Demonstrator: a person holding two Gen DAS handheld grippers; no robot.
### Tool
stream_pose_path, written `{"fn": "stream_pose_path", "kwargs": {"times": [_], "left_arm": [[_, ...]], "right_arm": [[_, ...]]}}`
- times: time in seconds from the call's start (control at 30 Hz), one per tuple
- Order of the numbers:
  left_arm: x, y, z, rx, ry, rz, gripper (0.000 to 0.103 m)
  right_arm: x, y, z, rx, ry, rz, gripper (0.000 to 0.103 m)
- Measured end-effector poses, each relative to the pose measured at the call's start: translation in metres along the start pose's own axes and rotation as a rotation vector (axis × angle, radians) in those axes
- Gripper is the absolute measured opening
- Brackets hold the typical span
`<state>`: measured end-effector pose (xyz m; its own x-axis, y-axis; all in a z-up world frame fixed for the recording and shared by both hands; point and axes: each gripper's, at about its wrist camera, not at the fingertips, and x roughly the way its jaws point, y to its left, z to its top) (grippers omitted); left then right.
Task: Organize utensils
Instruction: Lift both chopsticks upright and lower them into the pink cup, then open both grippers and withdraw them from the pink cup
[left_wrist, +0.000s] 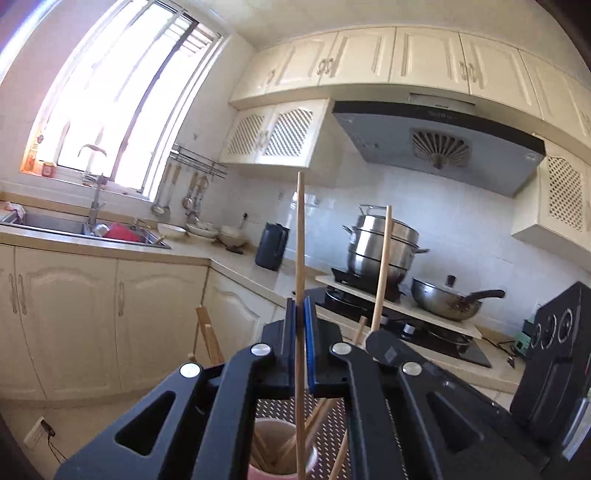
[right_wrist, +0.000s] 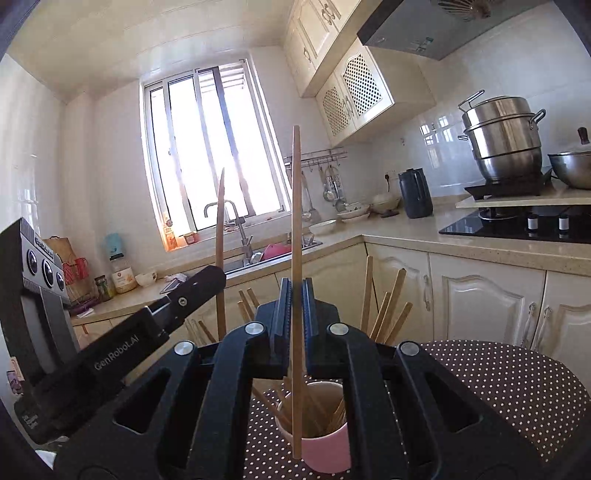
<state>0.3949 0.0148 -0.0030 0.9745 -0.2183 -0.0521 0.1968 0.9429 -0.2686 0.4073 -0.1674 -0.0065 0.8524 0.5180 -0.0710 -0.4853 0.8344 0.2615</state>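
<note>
My left gripper (left_wrist: 301, 314) is shut on a wooden chopstick (left_wrist: 300, 236) held upright over a pink cup (left_wrist: 310, 461) that holds several chopsticks. My right gripper (right_wrist: 295, 295) is shut on another upright wooden chopstick (right_wrist: 296, 206), its lower end hanging by the pink cup (right_wrist: 327, 448). In the left wrist view the right gripper's chopstick (left_wrist: 382, 266) shows beside mine. In the right wrist view the left gripper's finger (right_wrist: 195, 291) and its chopstick (right_wrist: 220, 254) show at left. Both grippers hover close together above the cup.
The cup stands on a brown polka-dot round surface (right_wrist: 498, 373). More chopsticks (right_wrist: 388, 306) stick up beyond the right gripper. Behind are the sink (left_wrist: 74, 225), a dark kettle (left_wrist: 271, 245), a steel steamer pot (left_wrist: 384, 247) and a wok (left_wrist: 443, 299) on the stove.
</note>
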Motion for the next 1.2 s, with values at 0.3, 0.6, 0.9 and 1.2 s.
{"fn": "stream_pose_path", "kwargs": {"times": [0.3, 0.6, 0.9, 1.2], "left_arm": [[0.034, 0.011, -0.017, -0.011, -0.006, 0.029, 0.005], [0.040, 0.012, -0.040, 0.022, 0.010, 0.054, 0.005], [0.029, 0.020, -0.037, 0.006, -0.006, 0.074, 0.005], [0.019, 0.014, -0.044, 0.022, -0.002, 0.084, 0.005]], "right_arm": [[0.027, -0.011, -0.019, -0.017, -0.007, -0.021, 0.006], [0.032, -0.012, -0.033, -0.034, 0.012, -0.014, 0.006], [0.019, -0.013, -0.040, -0.050, 0.038, -0.014, 0.006], [0.008, -0.012, -0.051, -0.067, 0.080, -0.021, 0.006]]}}
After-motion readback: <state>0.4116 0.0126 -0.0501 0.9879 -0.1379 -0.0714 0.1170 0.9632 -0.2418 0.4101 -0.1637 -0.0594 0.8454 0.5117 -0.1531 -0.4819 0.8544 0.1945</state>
